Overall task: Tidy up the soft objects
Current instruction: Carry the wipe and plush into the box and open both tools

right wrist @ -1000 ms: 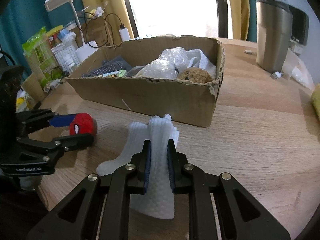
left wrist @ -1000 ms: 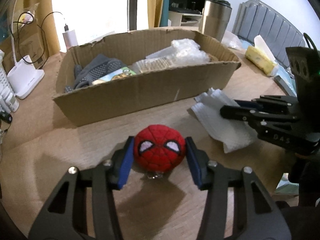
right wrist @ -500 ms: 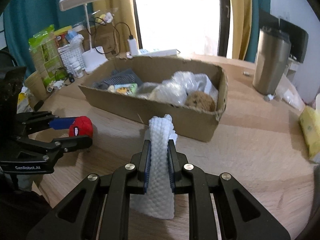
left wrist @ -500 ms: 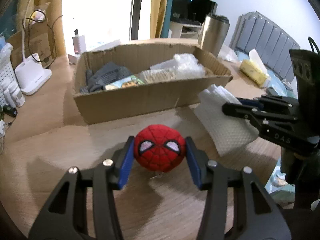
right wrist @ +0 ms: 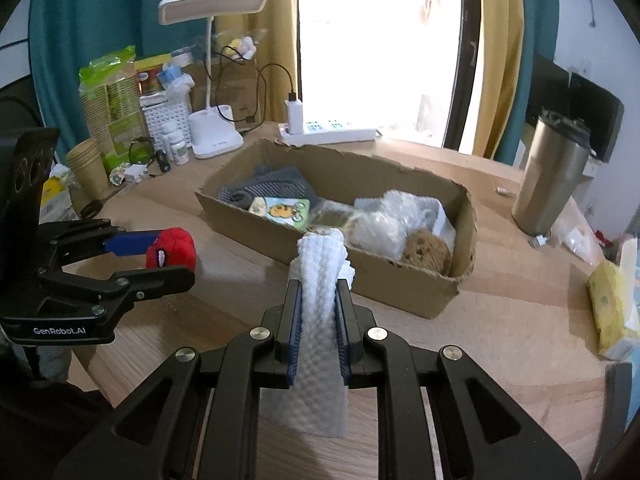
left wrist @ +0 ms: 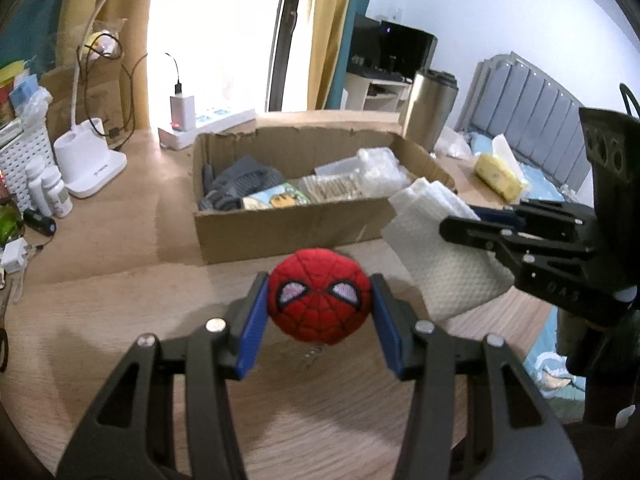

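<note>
We hold two tools, each clenched on one soft thing above the table. Our left tool grips one round red spider-mask plush ball between its blue pads, the face turned back toward the camera. Our right tool pinches one white textured cloth, its long axis running forward along the fingers, the front end standing up. Farther off lies one open cardboard box, already holding several items.

Red plush ball, white cloth, both held aloft
</note>
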